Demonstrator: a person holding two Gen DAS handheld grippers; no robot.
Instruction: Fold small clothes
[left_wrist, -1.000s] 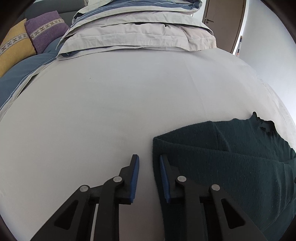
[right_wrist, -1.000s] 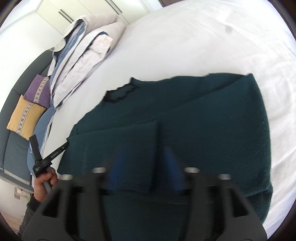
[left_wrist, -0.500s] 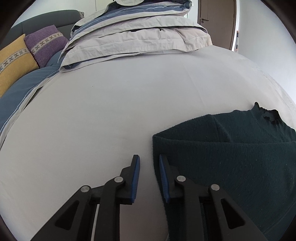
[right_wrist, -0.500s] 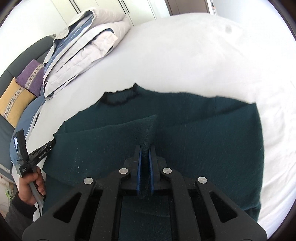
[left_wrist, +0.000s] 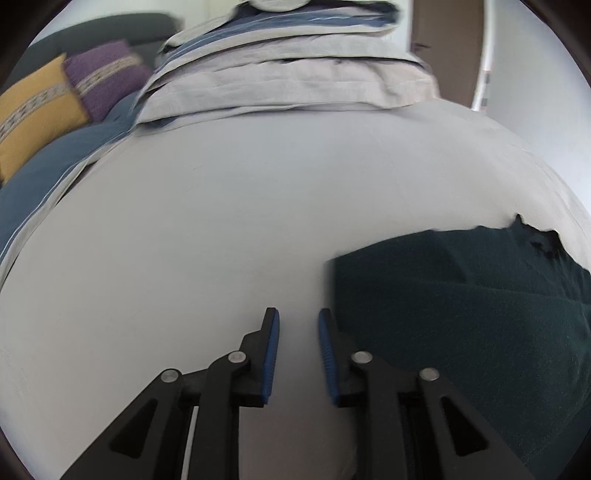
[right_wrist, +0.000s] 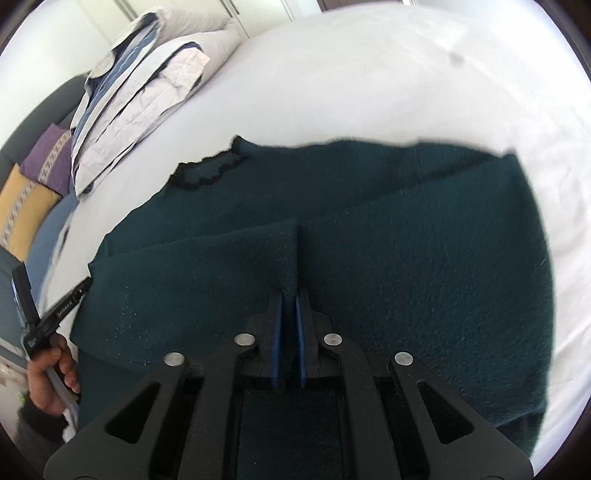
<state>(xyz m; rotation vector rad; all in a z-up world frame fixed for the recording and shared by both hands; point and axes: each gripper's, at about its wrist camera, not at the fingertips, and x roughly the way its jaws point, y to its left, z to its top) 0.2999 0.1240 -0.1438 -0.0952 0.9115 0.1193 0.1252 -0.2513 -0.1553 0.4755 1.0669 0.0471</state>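
So a dark teal knit sweater (right_wrist: 369, 258) is spread flat on the white bed sheet (right_wrist: 369, 74), with its black-trimmed neckline (right_wrist: 210, 173) pointed toward the stack of folded grey and blue bedding (right_wrist: 147, 92) at the far end of the bed. The right gripper (right_wrist: 290, 295) is parked over the middle of the sweater, and its blue pads are clamped nearly together on a raised ridge of the knit, so a pinch of fabric is held between them and pulled up into a little peak. The left gripper (left_wrist: 298, 317) is seen just off the sweater's edge, over bare sheet; its jaws have just been closing a bit further, a narrow gap is left between the blue fingers (left_wrist: 272, 350) and nothing is caught in there. A hand (right_wrist: 51, 376) in a dark sleeve is visible at the sweater's near-left corner, wrapped around that gripper's handle. Beyond the bedding stack, a purple cushion (left_wrist: 103, 77) and a yellow cushion (left_wrist: 33, 114) are propped against a dark sofa back.
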